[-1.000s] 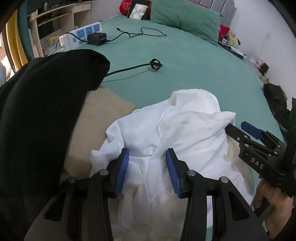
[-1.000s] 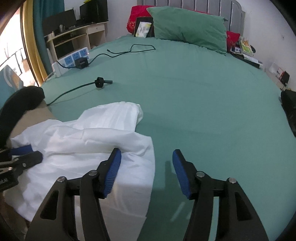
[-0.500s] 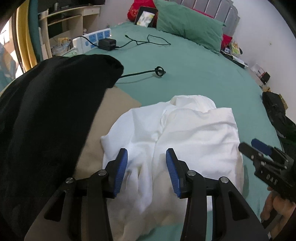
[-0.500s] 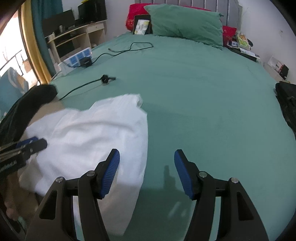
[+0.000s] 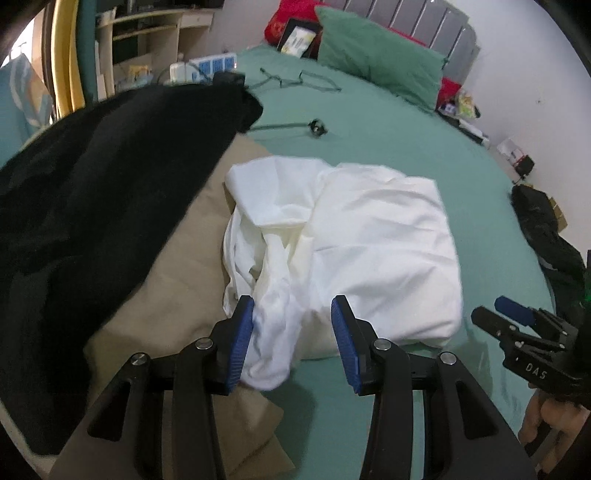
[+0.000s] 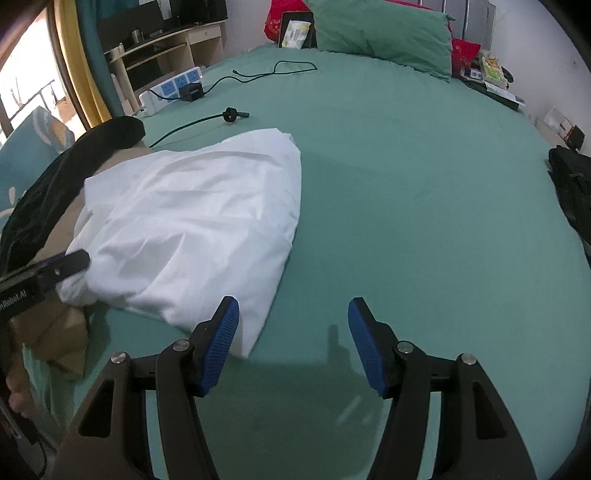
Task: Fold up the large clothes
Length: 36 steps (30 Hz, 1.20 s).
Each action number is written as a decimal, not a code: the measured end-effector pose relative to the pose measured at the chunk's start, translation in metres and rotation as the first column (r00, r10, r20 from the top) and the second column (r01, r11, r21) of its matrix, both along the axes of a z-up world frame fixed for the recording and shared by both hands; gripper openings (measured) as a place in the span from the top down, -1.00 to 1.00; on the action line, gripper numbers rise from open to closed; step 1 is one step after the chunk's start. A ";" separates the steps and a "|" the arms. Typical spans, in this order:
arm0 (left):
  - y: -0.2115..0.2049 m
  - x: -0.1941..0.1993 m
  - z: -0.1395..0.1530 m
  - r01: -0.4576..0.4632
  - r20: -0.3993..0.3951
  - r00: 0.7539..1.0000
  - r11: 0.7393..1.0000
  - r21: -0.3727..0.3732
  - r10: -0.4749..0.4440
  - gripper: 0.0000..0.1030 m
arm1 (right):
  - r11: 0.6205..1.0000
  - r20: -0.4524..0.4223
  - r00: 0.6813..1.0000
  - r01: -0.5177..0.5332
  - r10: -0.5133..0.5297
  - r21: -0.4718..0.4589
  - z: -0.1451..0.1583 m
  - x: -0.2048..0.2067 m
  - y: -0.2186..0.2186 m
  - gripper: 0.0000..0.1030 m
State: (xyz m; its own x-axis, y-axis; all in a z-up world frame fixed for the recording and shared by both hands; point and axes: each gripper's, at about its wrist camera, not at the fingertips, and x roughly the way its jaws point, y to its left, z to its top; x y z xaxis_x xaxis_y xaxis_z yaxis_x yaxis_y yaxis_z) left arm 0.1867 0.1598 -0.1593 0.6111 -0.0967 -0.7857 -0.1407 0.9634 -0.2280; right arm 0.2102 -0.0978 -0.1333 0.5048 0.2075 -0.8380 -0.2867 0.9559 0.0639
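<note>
Right wrist: white garment's (image 6: 192, 229) edge beside open bedsheet (image 6: 406, 206).

Green-sheeted bed (image 6: 406, 177) carries white garment (image 6: 192, 229), tan cloth (image 5: 177, 295), black garment (image 5: 92, 192), green pillow (image 6: 380, 29), power strip (image 6: 170, 88), black cable (image 6: 273, 72).

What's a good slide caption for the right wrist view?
Open right tool hovers above the green bedsheet, beside a loosely folded white garment.
</note>
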 end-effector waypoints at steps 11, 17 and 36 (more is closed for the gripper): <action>-0.035 -0.057 0.026 0.013 0.060 0.998 0.998 -0.064 -0.009 0.11 | 1.000 0.000 1.000 0.019 -0.019 0.003 0.012 -0.049 -0.042 -0.19; -0.059 -0.085 0.030 -0.002 0.067 0.998 0.997 -0.078 0.008 0.11 | 0.999 0.009 0.999 0.039 -0.039 0.011 0.021 -0.077 -0.072 -0.19; -0.124 -0.139 0.083 0.047 0.159 0.986 0.999 -0.001 -0.046 0.11 | 0.991 0.054 0.991 0.121 -0.125 0.063 0.048 -0.144 -0.147 -0.19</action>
State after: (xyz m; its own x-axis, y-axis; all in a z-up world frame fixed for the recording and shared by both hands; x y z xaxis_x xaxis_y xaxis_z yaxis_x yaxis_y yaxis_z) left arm 0.0477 0.0357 -0.0762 0.7228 -0.1312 -0.6785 -0.0575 0.9670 -0.2481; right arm 0.0660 -0.2443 -0.0850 0.5763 0.1895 -0.7950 -0.1721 0.9791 0.1086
